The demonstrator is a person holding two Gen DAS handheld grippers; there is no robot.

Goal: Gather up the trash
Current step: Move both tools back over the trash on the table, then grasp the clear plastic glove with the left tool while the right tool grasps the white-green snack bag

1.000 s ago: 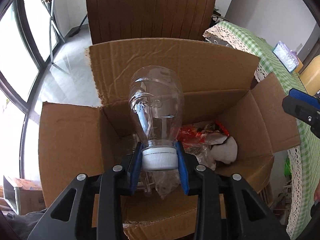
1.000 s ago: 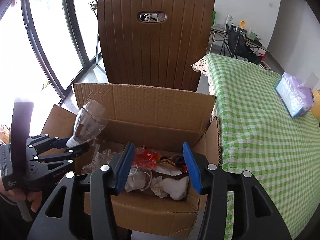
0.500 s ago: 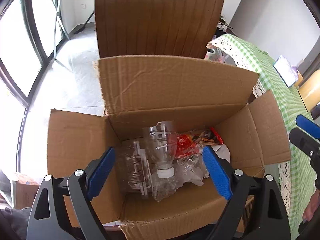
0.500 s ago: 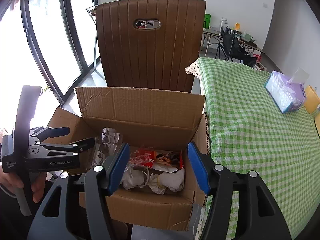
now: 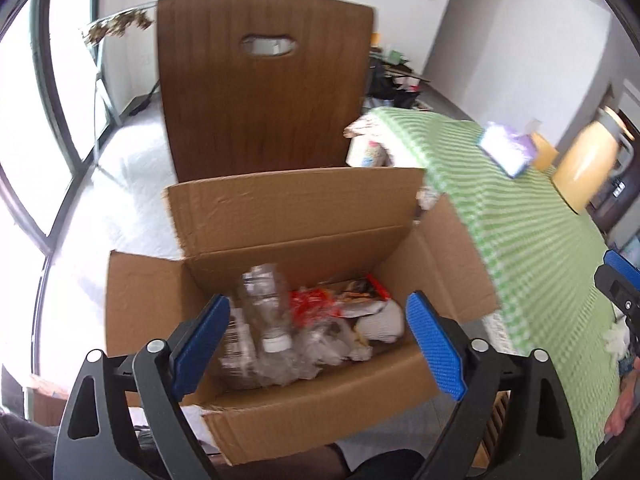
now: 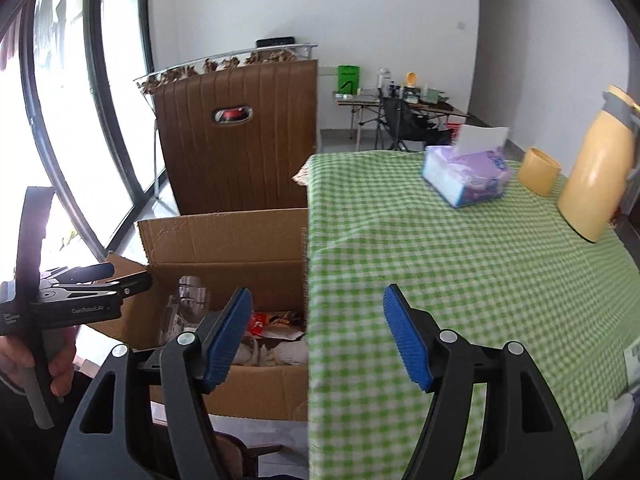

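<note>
An open cardboard box (image 5: 300, 208) stands on the floor beside the table and holds trash. Inside lie a clear plastic bottle (image 5: 264, 308), a red wrapper (image 5: 316, 300) and crumpled white paper (image 5: 380, 322). My left gripper (image 5: 316, 312) hovers above the box, its jaws wide and still opening, nothing between them. The right wrist view shows the same box (image 6: 224, 236), the bottle (image 6: 188, 308) and the left gripper (image 6: 120, 280). My right gripper (image 6: 317, 296) hangs over the table's near left edge, jaws opening and empty. A crumpled white tissue (image 6: 600, 432) lies on the cloth at lower right.
A brown chair (image 6: 236, 152) stands behind the box. The green checked tablecloth (image 6: 460, 260) carries a purple tissue pack (image 6: 466, 176), a yellow cup (image 6: 538, 170) and a yellow flask (image 6: 596, 180) at its far side. Tall windows lie to the left.
The left gripper let go of the clear bottle, which dropped into the box, then opened wide and rose. The right gripper swung right from over the box to the table and widened.
</note>
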